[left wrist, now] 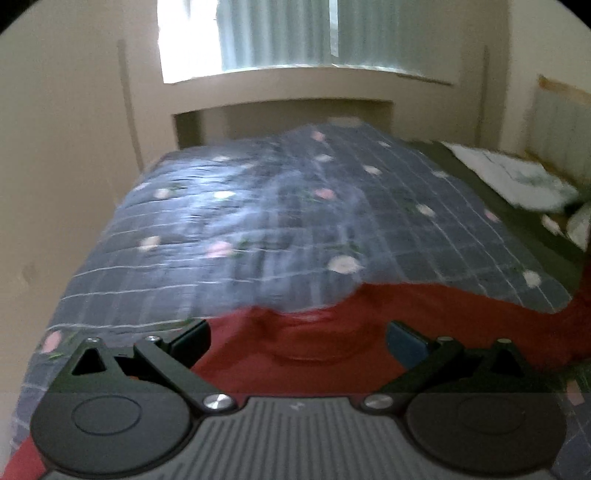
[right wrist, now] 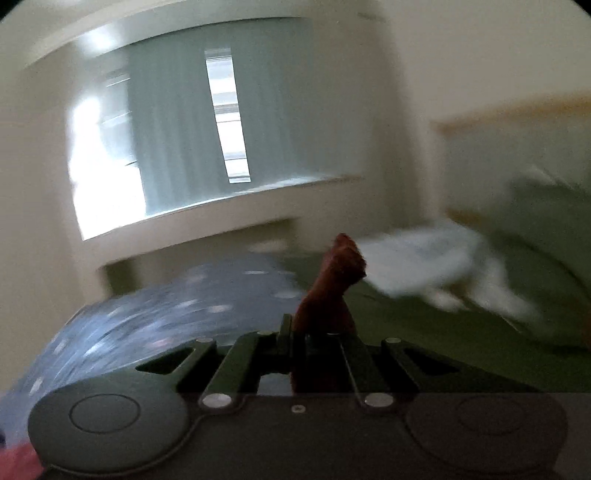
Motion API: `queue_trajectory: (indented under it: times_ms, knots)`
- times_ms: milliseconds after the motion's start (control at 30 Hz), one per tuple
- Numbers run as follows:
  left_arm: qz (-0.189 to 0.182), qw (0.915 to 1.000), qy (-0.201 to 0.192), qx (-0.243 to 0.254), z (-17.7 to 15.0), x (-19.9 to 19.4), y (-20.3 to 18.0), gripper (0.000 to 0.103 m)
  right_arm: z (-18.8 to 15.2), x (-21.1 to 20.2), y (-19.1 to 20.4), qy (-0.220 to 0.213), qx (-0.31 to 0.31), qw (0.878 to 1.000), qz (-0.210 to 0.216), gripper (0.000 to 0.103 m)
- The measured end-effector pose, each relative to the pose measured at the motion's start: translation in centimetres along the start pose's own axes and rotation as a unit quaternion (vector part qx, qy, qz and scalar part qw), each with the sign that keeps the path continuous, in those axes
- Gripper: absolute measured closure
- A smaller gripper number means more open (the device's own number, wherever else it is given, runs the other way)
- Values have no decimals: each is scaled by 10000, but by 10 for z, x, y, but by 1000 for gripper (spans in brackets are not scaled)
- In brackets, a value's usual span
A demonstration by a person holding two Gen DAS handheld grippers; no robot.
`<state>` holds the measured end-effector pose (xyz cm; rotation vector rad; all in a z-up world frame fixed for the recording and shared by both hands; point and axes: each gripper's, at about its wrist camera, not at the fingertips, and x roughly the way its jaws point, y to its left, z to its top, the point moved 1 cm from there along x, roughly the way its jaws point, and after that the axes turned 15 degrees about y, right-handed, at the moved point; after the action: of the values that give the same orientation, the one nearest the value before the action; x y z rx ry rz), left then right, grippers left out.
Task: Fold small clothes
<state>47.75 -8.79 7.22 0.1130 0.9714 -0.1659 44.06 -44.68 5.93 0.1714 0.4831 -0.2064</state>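
Your left gripper [left wrist: 298, 336] has its fingers [left wrist: 192, 339] spread wide apart; nothing is pinched between them. Below and between them lies one red garment [left wrist: 424, 306], spread across the near part of the bed and reaching toward the right edge of the left wrist view; whether the finger pads touch the cloth cannot be told.

Your right gripper [right wrist: 295, 332] has its fingers [right wrist: 286, 328] brought fully together, clamped on a bunched fold of the same red garment [right wrist: 340, 269], which sticks up past the fingertips in the right wrist view.

The bed carries one blue checked quilt [left wrist: 258, 221] with pale flower spots, lying over a dark green sheet [right wrist: 461, 350]. One crumpled white cloth [left wrist: 517, 177] lies on the sheet toward the bed's far right side. One window [left wrist: 277, 33] with pale curtains stands behind the bed. Both views are blurred.
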Motion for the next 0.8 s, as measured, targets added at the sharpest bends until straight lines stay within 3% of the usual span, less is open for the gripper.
queue_trajectory:
  times_ms: [100,233,333,533,633,733,767,800]
  knots:
    - [102,9989,-131,-431,-5,-11,42,0,-3,17,83,34,-1138,9923,488,99]
    - [303,9950,-212,-924,-15,-17,93,0,-42,39,185,304,-2430,9642,1018,99]
    - [444,9915,-179,-1208,-25,-12,126,0,-84,51,246,603,-3152,9399,1166,99]
    - [473,9894,95,-1372,-49,15,160,0,-162,73,317,1042,-4233,8911,1259,99]
    - [367,9901,144,-1345,-60,30,158,0,-190,68,334,1111,-4471,8785,1267,97]
    - [121,9906,142,-1353,-64,42,152,0,-193,72,335,1143,-4488,8739,1479,84]
    - [57,9906,143,-1360,-64,46,149,0,-192,68,330,1126,-4480,8736,1531,67]
    - [-21,9906,125,-1358,-63,49,145,0,-190,61,322,1099,-4468,8738,1574,58]
